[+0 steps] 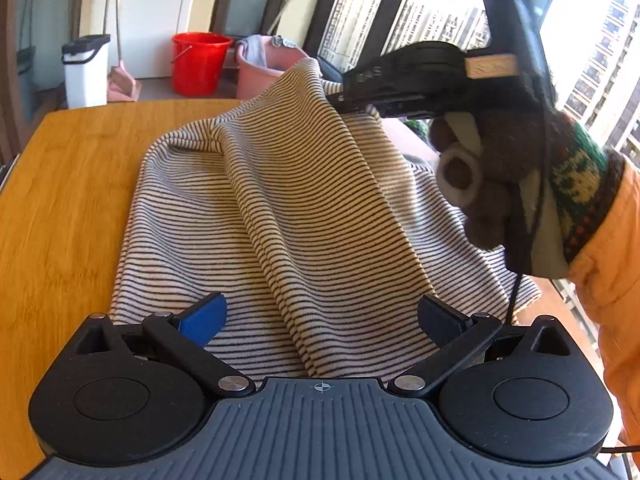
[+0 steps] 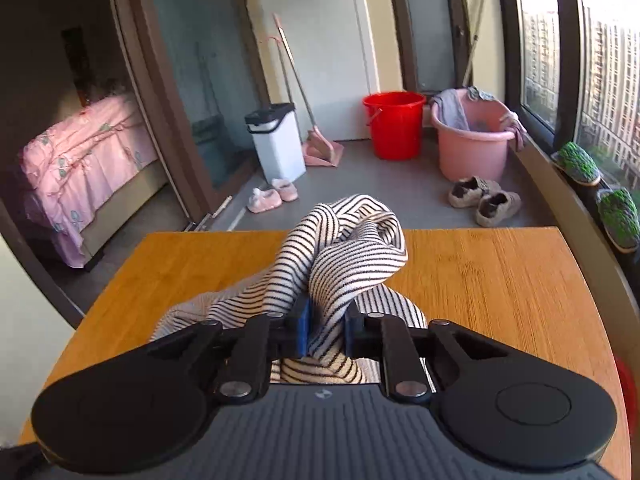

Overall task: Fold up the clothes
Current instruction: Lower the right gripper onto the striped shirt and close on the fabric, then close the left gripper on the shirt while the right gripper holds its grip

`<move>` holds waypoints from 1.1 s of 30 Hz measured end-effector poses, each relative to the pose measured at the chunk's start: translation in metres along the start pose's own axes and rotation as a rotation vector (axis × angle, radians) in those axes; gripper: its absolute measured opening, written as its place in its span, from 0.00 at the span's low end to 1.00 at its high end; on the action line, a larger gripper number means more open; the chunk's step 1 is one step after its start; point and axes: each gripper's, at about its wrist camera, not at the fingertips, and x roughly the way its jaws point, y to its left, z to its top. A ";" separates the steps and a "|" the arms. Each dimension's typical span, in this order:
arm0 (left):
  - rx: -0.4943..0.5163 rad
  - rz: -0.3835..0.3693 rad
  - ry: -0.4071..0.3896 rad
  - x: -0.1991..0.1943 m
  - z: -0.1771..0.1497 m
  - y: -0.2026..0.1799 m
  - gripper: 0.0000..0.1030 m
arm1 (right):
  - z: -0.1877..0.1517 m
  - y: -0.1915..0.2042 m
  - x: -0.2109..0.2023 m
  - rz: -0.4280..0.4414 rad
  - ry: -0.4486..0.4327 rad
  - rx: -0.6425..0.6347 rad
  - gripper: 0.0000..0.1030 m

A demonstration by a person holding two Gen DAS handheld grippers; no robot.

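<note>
A black-and-white striped garment [image 1: 280, 208] lies partly on the wooden table [image 1: 64, 184] and is lifted at its far right corner. My right gripper [image 2: 326, 326] is shut on a bunched fold of the striped garment [image 2: 344, 252] and holds it up above the table [image 2: 500, 280]. In the left wrist view the right gripper [image 1: 352, 100] shows at upper right, pinching the raised cloth, held by a gloved hand. My left gripper [image 1: 320, 316] is open, its blue-padded fingers [image 1: 204, 318] spread just over the near part of the garment, holding nothing.
On the floor beyond the table stand a red bucket [image 2: 394, 124], a pink tub [image 2: 472, 136] with cloths, a white bin [image 2: 276, 144], a dustpan and slippers. Windows [image 2: 608, 80] run along the right. A bed with pink bedding [image 2: 88, 152] shows at left.
</note>
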 end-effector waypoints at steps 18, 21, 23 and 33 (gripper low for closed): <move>0.042 0.125 -0.228 -0.048 0.011 0.004 1.00 | -0.085 0.043 -0.164 -0.090 -0.179 -0.539 0.05; 0.006 0.175 -0.202 -0.050 0.005 0.014 1.00 | -0.096 0.070 -0.159 0.011 -0.167 -0.631 0.25; -0.023 0.194 -0.203 -0.054 0.001 0.020 1.00 | -0.108 0.094 -0.146 0.006 -0.180 -0.732 0.32; 0.136 0.293 -0.274 -0.076 -0.009 0.023 1.00 | -0.110 0.134 -0.070 -0.214 -0.278 -1.093 0.12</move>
